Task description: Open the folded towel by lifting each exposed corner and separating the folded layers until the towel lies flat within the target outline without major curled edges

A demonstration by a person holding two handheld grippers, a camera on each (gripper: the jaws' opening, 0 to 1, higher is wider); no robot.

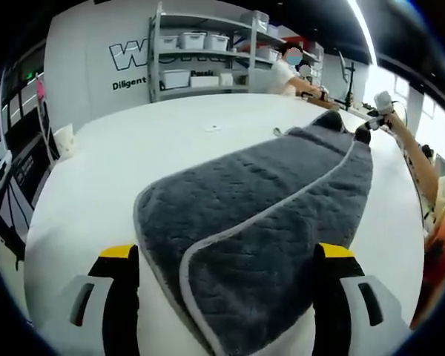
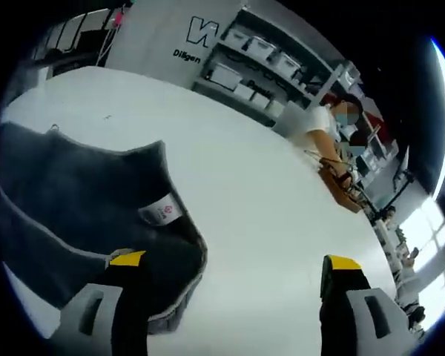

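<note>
A dark grey towel with pale grey edging lies on the white table, its upper layer folded over along a diagonal hem. My left gripper is open, its yellow-tipped jaws standing wide on either side of the towel's near end. At the towel's far corner the right gripper comes in, held by a person's arm. In the right gripper view the towel shows a white tag with a red logo. My right gripper is open, its left jaw over the towel's corner, its right jaw over bare table.
Shelves with white bins stand against the lettered wall. People work at the table's far side beside a brown object. A small white container sits near the left edge, and a tiny scrap lies beyond the towel.
</note>
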